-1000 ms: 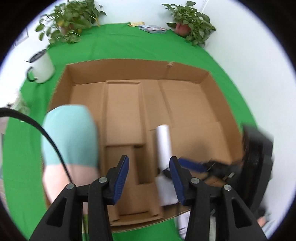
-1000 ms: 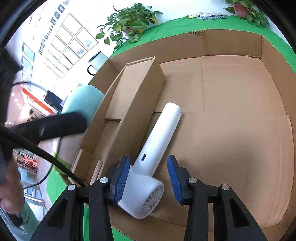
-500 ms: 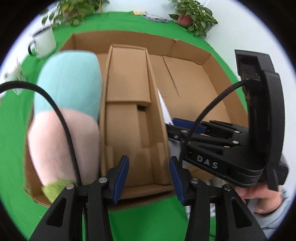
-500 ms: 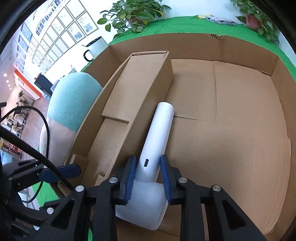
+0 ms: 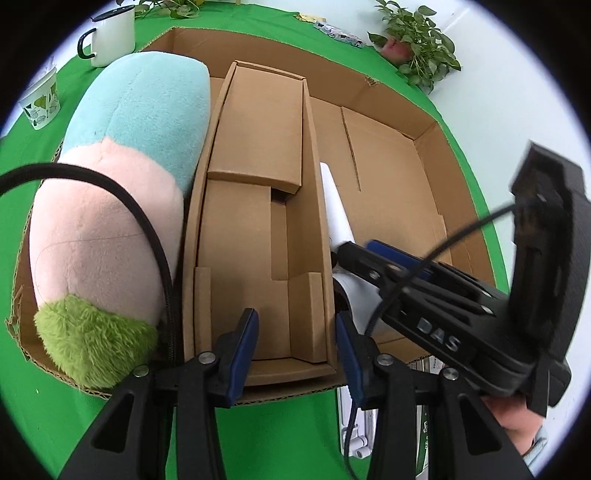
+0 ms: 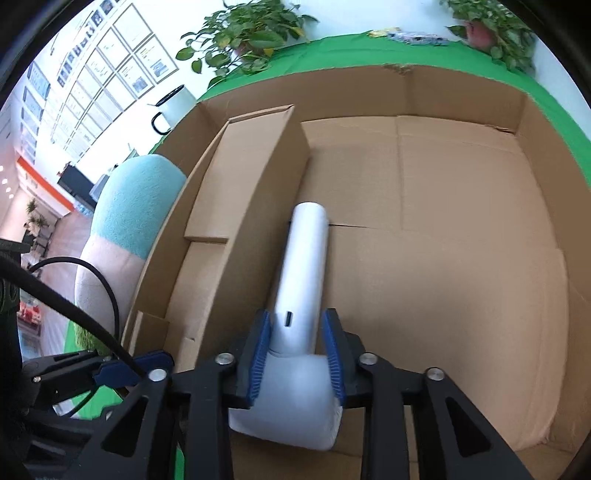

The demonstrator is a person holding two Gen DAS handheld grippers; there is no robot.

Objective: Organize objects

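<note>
- Left of the left gripper (image 5: 297, 345), a plush toy (image 5: 110, 206) lies along the big box (image 5: 424, 122) wall; one plush in all, beside one mug (image 5: 112, 37) and one paper cup (image 5: 38, 103) out on the green cloth (image 5: 44, 398).
- Between the left jaws, which stand released with nothing in them, sits the near end of one narrow cardboard insert (image 5: 258, 229).
- Just right of those jaws, one white dryer (image 6: 301, 280) lies on the box floor against the insert's wall.
- Round the dryer's handle, just above its head, stands the right gripper (image 6: 297, 345); its jaws are opening, pads seemingly touching the handle on either side.
- Beyond the right jaws the box floor is bare; two potted plants (image 6: 243, 33) stand at the far edge.
- Risk, as I judge it: with the jaws easing off, any lift now would let the heavy head swing or slip out.
- Second risk: the grippers sit close together, so moving the insert could knock the dryer or snag a cable (image 5: 155, 251).
</note>
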